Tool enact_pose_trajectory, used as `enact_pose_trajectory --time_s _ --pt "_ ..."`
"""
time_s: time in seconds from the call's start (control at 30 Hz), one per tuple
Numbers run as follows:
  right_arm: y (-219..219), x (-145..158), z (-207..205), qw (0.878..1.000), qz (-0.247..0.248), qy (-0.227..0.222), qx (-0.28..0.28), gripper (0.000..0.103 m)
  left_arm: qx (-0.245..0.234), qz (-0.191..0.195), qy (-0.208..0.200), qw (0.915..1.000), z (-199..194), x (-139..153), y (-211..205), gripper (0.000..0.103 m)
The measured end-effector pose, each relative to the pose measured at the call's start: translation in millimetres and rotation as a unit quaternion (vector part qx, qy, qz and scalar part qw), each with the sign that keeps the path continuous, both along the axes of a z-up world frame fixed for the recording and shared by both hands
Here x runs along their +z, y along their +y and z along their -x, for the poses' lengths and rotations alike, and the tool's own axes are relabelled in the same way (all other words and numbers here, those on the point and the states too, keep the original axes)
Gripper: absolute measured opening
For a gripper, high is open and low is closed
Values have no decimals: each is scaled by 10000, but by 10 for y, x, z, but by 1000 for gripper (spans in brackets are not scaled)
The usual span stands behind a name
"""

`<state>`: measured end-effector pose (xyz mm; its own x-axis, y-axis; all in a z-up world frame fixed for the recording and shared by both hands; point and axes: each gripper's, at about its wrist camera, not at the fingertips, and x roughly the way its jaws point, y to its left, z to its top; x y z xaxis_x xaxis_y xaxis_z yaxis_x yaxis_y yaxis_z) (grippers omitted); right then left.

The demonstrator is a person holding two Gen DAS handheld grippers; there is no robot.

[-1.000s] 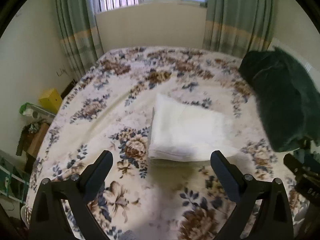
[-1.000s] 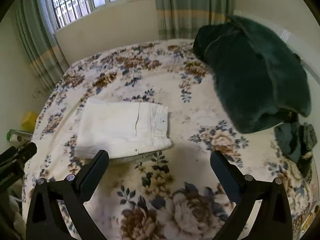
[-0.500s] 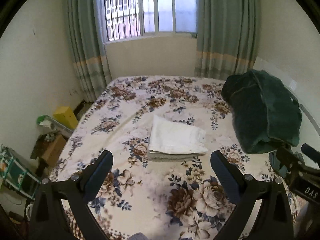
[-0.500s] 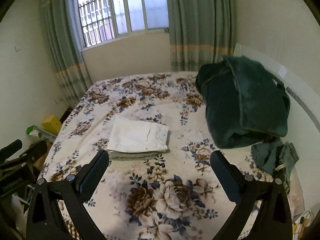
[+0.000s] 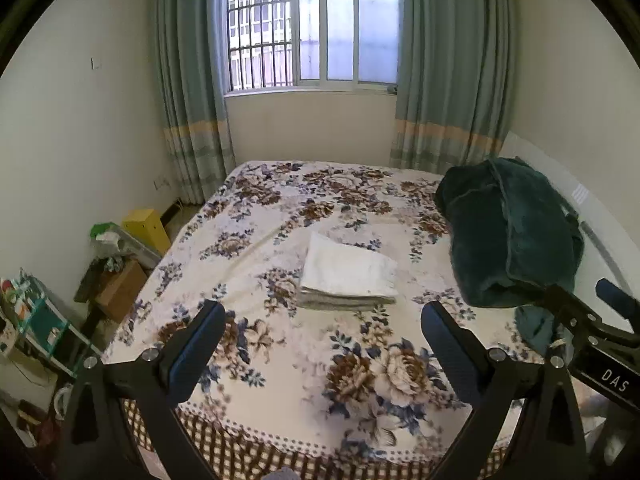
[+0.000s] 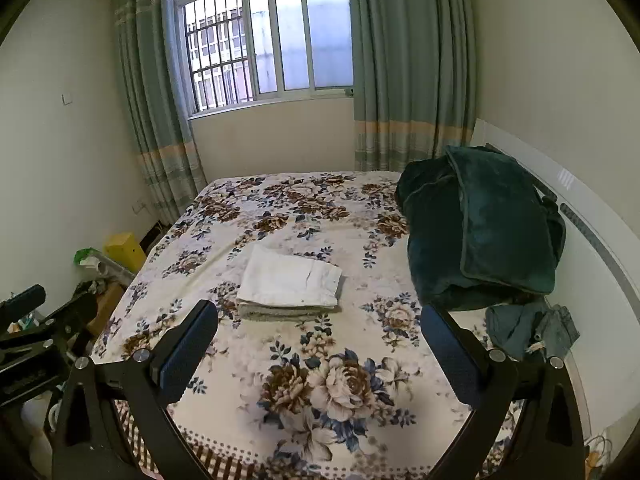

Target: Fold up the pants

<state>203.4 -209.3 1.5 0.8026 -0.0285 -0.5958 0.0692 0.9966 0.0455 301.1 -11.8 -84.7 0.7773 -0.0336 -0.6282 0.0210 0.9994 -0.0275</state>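
Note:
White pants [image 5: 347, 276] lie folded in a neat flat rectangle in the middle of the floral bedspread [image 5: 280, 216]; they also show in the right wrist view [image 6: 290, 284]. My left gripper [image 5: 320, 344] is open and empty, held well back over the bed's near end. My right gripper [image 6: 318, 344] is open and empty, likewise far short of the pants. Each gripper shows at the edge of the other's view: the right one [image 5: 592, 332] and the left one [image 6: 36, 332].
A dark green blanket [image 6: 480, 224] is heaped at the bed's right side, with a small blue-green garment [image 6: 528, 332] below it. Boxes and clutter [image 5: 120, 256] stand on the floor left of the bed. A window and curtains are behind.
Both grippers have pulled back and up from the folded pants, so the whole bed and the window now show. The pants have not moved.

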Motion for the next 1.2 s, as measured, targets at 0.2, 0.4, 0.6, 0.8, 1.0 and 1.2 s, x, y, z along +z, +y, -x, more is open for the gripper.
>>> enact_pose_trajectory --time_s 0.2,0.4,0.6,0.8,1.0,1.2 --pt "34 233 287 9997 113 -223 -20 103 -1 -29 138 9999 165 39 -3 103" --pt "39 347 400 9998 80 -153 -19 103 -41 -61 165 9998 266 105 -10 103" --pt "25 439 466 10000 -2 -76 24 103 -25 -89 110 9999 349 164 -8 103" --pt "29 511 540 9999 -28 -120 114 103 1 -105 8 9999 428 251 24 103" --pt "64 557 543 9998 20 -151 163 103 32 -91 -39 9999 453 292 76 103" --pt "81 561 546 9997 12 -161 172 103 67 -138 -40 9999 464 309 97 103"
